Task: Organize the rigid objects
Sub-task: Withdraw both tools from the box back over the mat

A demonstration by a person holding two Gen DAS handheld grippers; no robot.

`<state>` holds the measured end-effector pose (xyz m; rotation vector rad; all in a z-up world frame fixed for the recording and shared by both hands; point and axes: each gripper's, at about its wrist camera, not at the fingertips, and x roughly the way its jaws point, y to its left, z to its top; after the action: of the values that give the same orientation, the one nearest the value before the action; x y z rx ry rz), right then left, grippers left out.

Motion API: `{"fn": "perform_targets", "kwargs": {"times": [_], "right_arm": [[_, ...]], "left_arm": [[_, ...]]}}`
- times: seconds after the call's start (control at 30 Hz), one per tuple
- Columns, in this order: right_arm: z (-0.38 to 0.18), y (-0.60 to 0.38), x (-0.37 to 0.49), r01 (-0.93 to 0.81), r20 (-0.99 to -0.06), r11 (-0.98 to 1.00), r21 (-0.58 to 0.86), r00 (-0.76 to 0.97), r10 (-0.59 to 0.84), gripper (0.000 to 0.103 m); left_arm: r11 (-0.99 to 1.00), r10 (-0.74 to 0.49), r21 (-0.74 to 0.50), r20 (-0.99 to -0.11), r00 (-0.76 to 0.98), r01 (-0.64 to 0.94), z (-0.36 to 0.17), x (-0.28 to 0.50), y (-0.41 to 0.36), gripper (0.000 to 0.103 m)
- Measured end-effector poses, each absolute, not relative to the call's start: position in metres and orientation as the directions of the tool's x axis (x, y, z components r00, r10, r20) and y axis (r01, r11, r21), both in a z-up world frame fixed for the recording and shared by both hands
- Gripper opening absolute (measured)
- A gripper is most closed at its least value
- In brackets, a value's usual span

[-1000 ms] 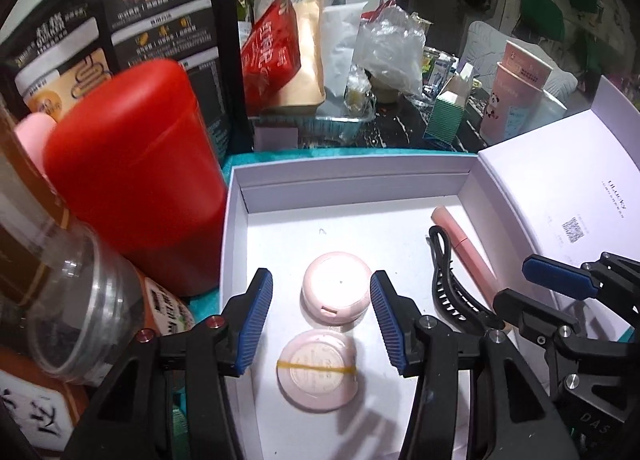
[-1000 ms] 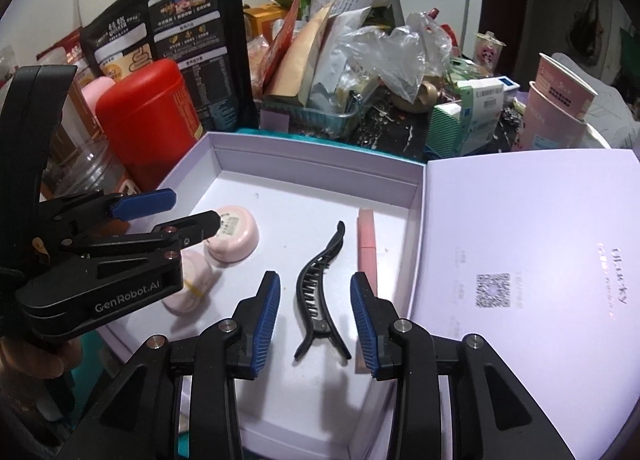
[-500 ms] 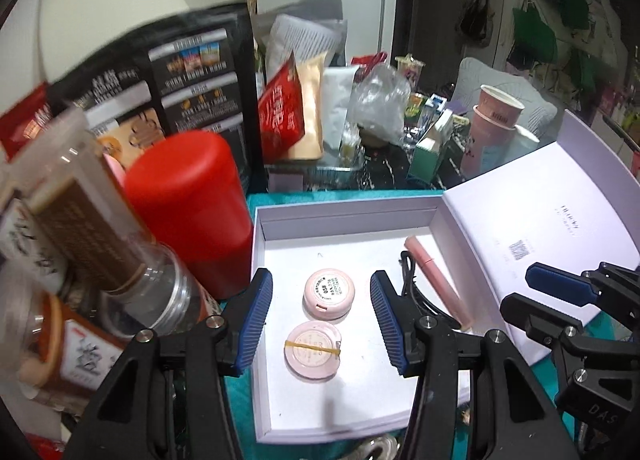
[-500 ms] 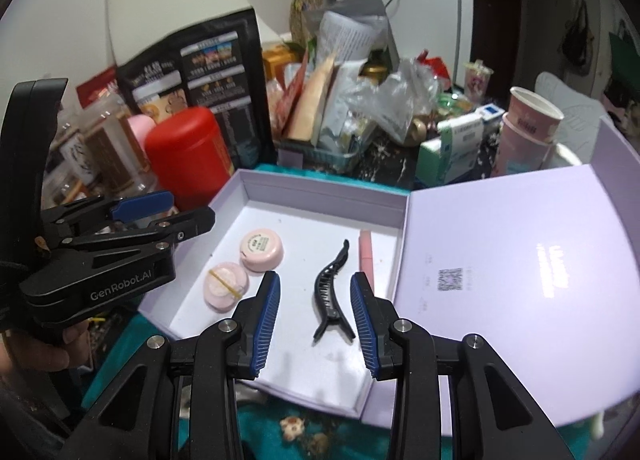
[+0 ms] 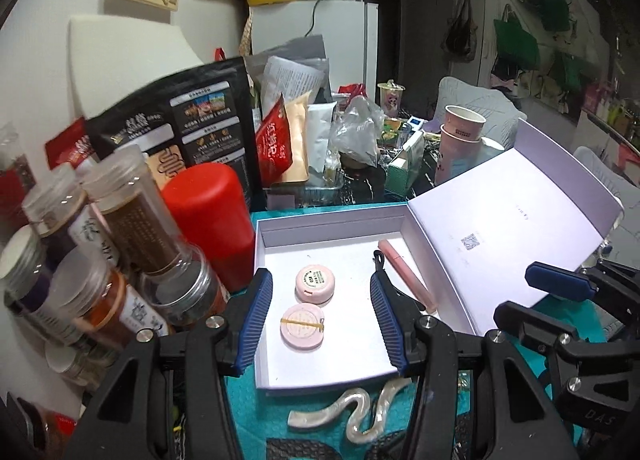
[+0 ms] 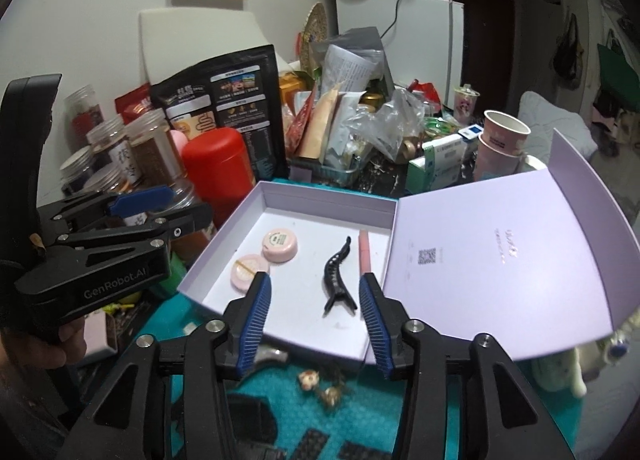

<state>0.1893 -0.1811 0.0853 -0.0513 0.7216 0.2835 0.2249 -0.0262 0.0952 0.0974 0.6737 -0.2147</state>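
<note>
An open lilac box [image 5: 332,378] [image 6: 320,196] lies on a teal cloth, its lid [image 6: 500,260] folded out to the right. Inside lie two pink round compacts [image 5: 315,283] [image 5: 302,326] [image 6: 280,245] [image 6: 246,272], a black hair claw [image 6: 338,280] and a pink tube [image 5: 404,272] [image 6: 363,256]. A pearly wavy hair clip [image 5: 352,414] lies on the cloth in front of the box. My left gripper [image 5: 321,324] is open and empty, raised above the box's near half. My right gripper [image 6: 314,324] is open and empty, above the box's front edge.
A red canister [image 5: 210,220], several clear spice jars [image 5: 132,216] and a black bag [image 5: 192,132] crowd the left side. Packets, a plastic bag and stacked paper cups [image 5: 460,144] stand behind the box. Small shell-like trinkets [image 6: 320,386] lie on the cloth.
Both grippers have pulled back and up from inside the box, so the whole box and table show. The right gripper's jaws have opened wider. The objects in the box stayed put.
</note>
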Motion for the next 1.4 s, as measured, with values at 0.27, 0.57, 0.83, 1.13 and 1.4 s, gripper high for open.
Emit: {"fn": "perform_targets", "kwargs": {"times": [0.27, 0.57, 0.83, 1.13, 1.4], "right_arm": [[0.086, -0.180, 0.153, -0.285, -0.646, 0.956, 0.065, 0.719, 0.258, 0.053], [0.074, -0.176, 0.124, -0.288, -0.653, 0.954, 0.078, 0.709, 0.267, 0.058], [0.049, -0.170, 0.103, -0.284, -0.678, 0.953, 0.109, 0.680, 0.280, 0.062], [0.012, -0.167, 0.088, -0.254, -0.709, 0.955, 0.155, 0.645, 0.286, 0.066], [-0.017, -0.169, 0.080, -0.205, -0.752, 0.958, 0.201, 0.594, 0.285, 0.070]], "left_arm": [[0.967, -0.195, -0.001, -0.642, 0.741, 0.253, 0.091, 0.193, -0.025, 0.050], [0.969, -0.186, -0.009, -0.677, 0.712, 0.245, 0.075, 0.167, -0.019, 0.050], [0.968, -0.189, -0.016, -0.705, 0.683, 0.252, 0.055, 0.145, -0.010, 0.050], [0.974, -0.165, -0.012, -0.728, 0.666, 0.228, 0.028, 0.128, 0.004, 0.075], [0.976, -0.178, -0.057, -0.762, 0.622, 0.210, 0.003, 0.121, 0.018, 0.075]]}}
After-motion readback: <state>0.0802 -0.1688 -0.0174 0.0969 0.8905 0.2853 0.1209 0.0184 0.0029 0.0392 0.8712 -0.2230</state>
